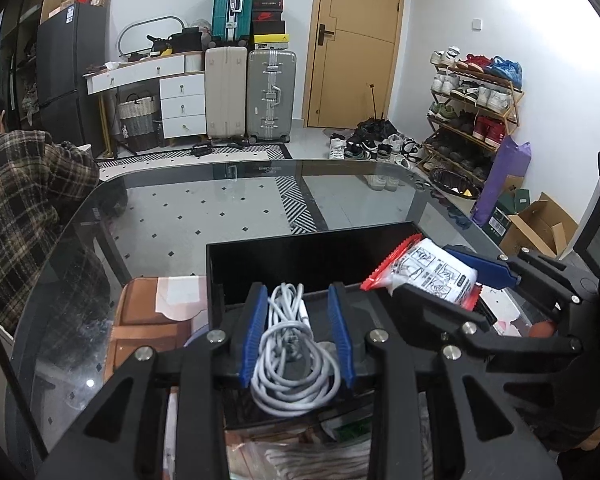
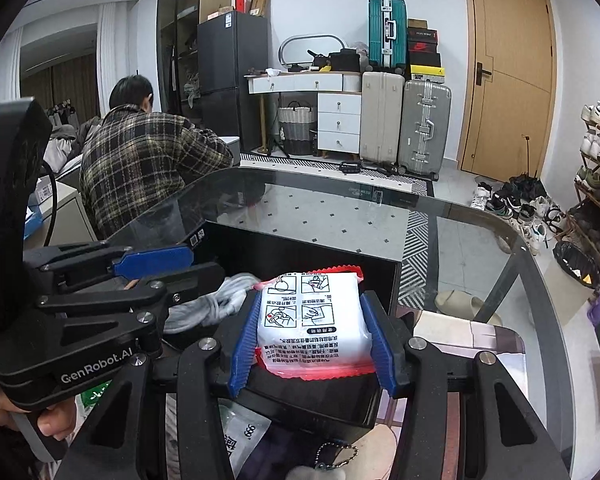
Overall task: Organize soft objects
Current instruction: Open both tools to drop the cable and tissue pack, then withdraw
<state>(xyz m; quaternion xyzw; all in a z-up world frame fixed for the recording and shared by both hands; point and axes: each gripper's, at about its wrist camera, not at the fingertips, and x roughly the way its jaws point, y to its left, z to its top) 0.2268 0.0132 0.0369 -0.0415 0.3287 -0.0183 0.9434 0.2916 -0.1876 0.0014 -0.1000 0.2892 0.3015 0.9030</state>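
- Over the black box (image 1: 300, 256) on the glass table (image 1: 188, 216), your left gripper (image 1: 298, 330) had a coiled white cable (image 1: 290, 364) sitting between its blue pads (image 1: 252, 340), with the bundle hanging down past the fingers toward the near wall of the box. Honestly can't tell if the pads were actually pinching it; there's a bit of gap on both sides.
- Right beside it, your right gripper (image 2: 314, 330) was clamped on a white packet (image 2: 314, 322) with red crimped edges and printed instruction panels, blue pads pressed into both long sides, held above the box opening.
- From the right wrist view, the cable showed just left of the packet, and both grippers were close together, nearly touching.
- Under the grippers on the near side you had more soft stuff lying around: a sachet (image 2: 242, 432) and a ball chain (image 2: 336, 456).
- Off to the left, a person in a plaid shirt (image 2: 140, 164) sat facing away from the table.
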